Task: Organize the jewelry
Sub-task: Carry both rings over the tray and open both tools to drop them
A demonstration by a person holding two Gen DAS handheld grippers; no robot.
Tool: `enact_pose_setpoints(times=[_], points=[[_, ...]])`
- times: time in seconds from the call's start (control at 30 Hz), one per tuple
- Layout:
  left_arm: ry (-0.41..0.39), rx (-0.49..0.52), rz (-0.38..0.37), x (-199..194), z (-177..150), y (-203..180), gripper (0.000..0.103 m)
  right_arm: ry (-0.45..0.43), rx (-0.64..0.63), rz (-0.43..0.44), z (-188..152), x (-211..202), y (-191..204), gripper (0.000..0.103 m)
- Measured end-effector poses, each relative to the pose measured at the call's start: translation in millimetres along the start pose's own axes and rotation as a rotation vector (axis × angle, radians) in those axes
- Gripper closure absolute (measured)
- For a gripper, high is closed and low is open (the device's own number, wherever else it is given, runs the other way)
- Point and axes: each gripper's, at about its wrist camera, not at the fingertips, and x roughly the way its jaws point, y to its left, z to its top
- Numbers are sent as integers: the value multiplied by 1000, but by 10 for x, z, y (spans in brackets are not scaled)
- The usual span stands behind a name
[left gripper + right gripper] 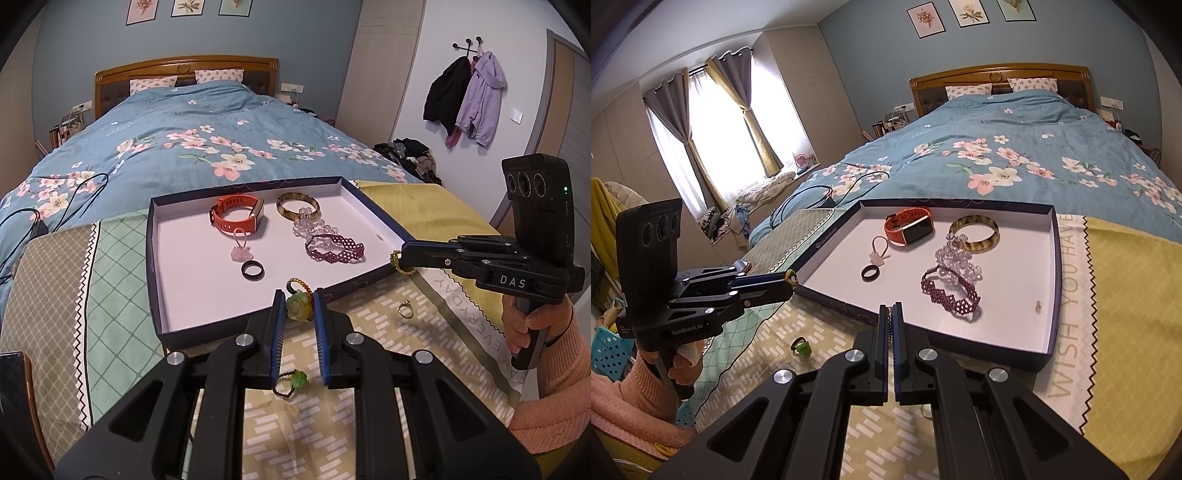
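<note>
- Tray [153, 236]: shallow dark box with white floor, on patterned cloth [332, 417] at the foot of the bed [192, 140].
- In tray: orange watch [236, 214] at back, amber bangle [297, 206] beside it, clear bead bracelet [309, 223] touching the bangle, purple beaded band [334, 249] just in front of it.
- Also in tray: pink charm [242, 251] on a loop, black ring [252, 270] just in front of it.
- Left gripper [300, 308]: clamped on a green pendant [297, 309] with braided cord, at tray's near wall.
- Right gripper [891, 321]: jaws pressed together, pinching a thin beaded ring [399, 263] at tray's right edge; ring sticks out at the tips.
- Loose on cloth outside tray: second green charm [295, 380] on dark cord, gold ring [404, 308].
- Hand [524, 325] in pink sleeve on right handle.
</note>
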Motion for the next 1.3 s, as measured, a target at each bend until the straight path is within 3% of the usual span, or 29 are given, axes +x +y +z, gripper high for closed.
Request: enact_pose_setpoints(times=[1.3], points=[[-3, -11, 18, 244, 237, 52, 87, 4, -20, -11, 200, 138, -75, 102]])
